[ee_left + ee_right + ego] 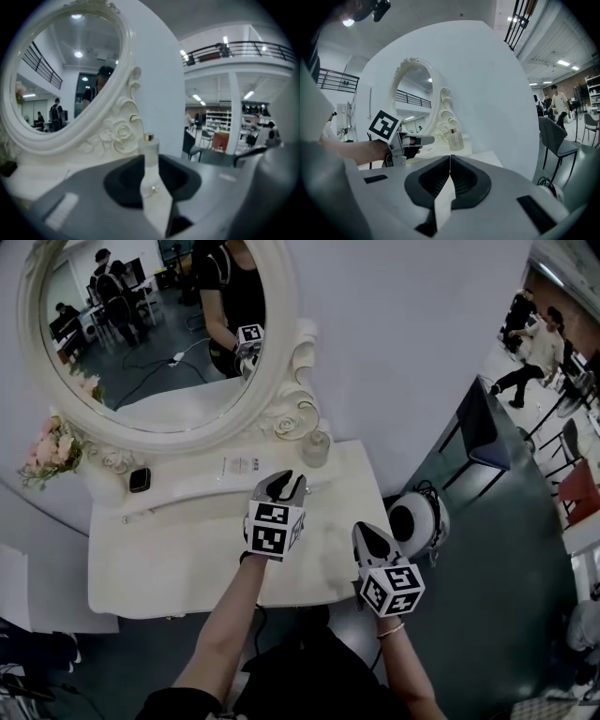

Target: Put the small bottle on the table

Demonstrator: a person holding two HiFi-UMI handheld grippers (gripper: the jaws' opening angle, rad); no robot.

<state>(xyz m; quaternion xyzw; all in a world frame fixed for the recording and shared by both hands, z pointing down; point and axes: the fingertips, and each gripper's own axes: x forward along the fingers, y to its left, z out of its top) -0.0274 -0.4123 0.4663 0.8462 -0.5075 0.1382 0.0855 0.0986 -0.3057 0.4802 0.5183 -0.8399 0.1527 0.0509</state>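
The small clear bottle (315, 448) with a gold cap stands upright at the back right of the white dressing table (169, 563), against the mirror's carved frame (291, 418). My left gripper (283, 486) hovers over the table a little short of the bottle and points at it. In the left gripper view the bottle (150, 145) shows beyond the narrow gap of the left gripper (151, 161); nothing is between the pads. My right gripper (373, 538) hangs off the table's front right corner, shut and empty (449, 157); in its view the bottle (454, 138) stands to the right of the left gripper (423, 139).
An oval mirror (150, 324) rises behind the table. On the raised shelf sit a small black object (139, 479) and a white card (237, 465), with pink flowers (52, 451) at the left. A round white and black thing (417, 519) lies on the floor to the right.
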